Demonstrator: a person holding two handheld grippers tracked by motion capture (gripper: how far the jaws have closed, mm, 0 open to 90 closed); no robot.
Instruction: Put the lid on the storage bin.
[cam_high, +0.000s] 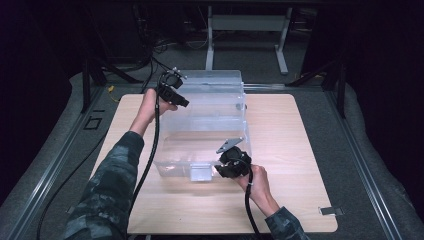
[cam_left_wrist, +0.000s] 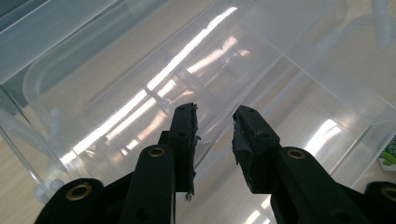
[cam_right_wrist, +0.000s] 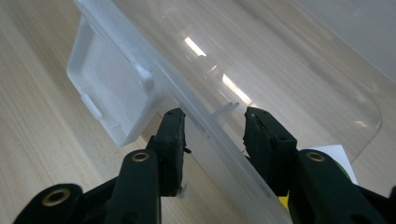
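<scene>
Birch-toned wood of the table (cam_high: 300, 150) is carrying a large clear plastic storage box (cam_high: 210, 125), which is sitting near the table's middle and reaching toward twelve o'clock. Its lid seems to be lying on it, though the transparency is making that hard to confirm. A white latch tab (cam_right_wrist: 105, 100) is hanging off the near edge at about six o'clock. The left gripper (cam_high: 172, 90) is working at the box's far corner, around eleven o'clock, and in the left gripper view its jaws are standing either side of a clear plastic edge, with a gap showing, so not yet pinching. The right gripper (cam_high: 232, 165) is sitting at the near edge, around five o'clock of the box, and in the right gripper view its jaws are straddling the rim (cam_right_wrist: 219, 140) beside the latch, also open and not pressing. Judging from this, the step is taking hold of opposite edges; doing it well is likely meaning seating each rim deep between the pads before squeezing, then moving both hands evenly so the box is not twisting. No readable brand or writing is showing.
</scene>
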